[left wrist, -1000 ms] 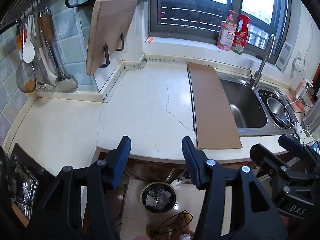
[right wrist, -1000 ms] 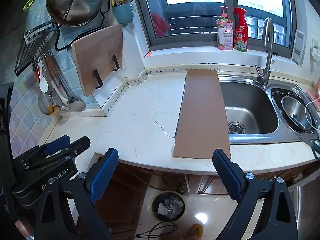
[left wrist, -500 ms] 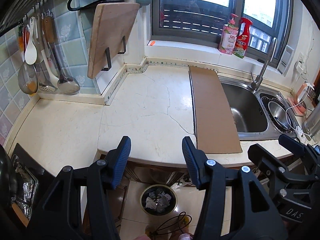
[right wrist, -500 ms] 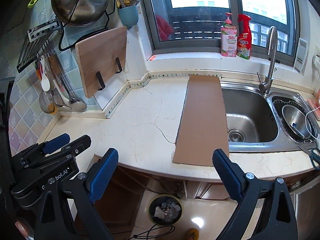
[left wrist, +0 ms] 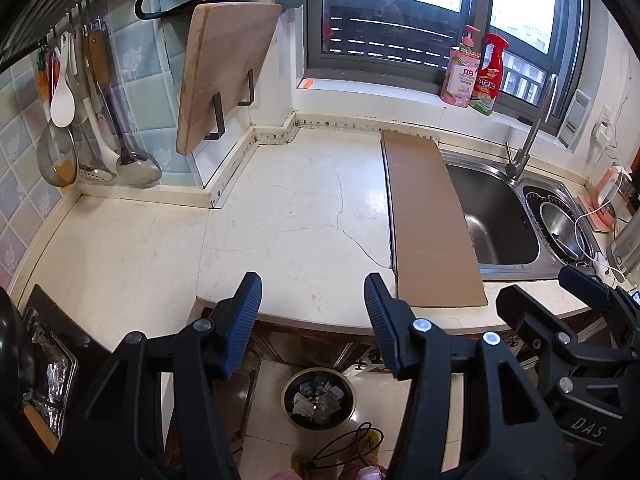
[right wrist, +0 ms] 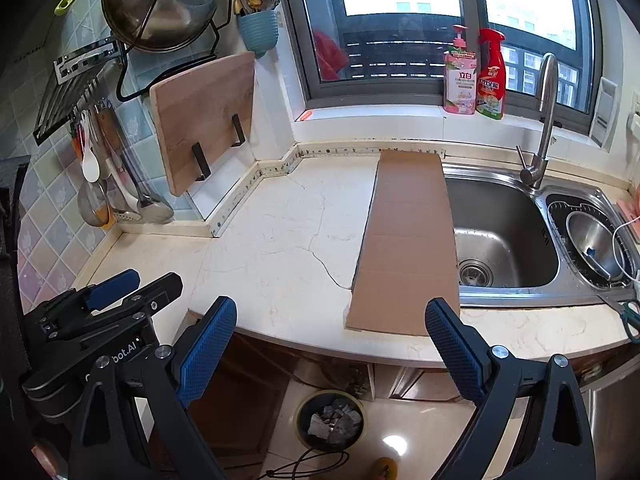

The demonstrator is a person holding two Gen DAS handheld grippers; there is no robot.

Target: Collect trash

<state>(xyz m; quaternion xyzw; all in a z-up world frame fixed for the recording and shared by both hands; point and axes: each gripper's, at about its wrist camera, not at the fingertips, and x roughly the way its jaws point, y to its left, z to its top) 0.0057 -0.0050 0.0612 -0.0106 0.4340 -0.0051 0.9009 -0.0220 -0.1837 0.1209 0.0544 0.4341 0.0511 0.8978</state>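
With both grippers, left gripper (left wrist: 312,312) and right gripper (right wrist: 330,344), spread wide and empty, approach cardboard strip (right wrist: 408,240) at frame centre beside sink (right wrist: 504,232), pinching overhanging near edge squarely, then lower toward bin (right wrist: 330,420) below.

Both claws, left claw (left wrist: 312,312) and right claw (right wrist: 330,338), seemingly agape.

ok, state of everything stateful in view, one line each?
left gripper: open, empty
right gripper: open, empty
cardboard strip: flat on counter, right edge over sink rim
trash bin: on floor, uncovered, crumpled paper inside
sink: no water visible
faucet: off
cutting board: upright in wall rack
pot lid: hung in wire rack
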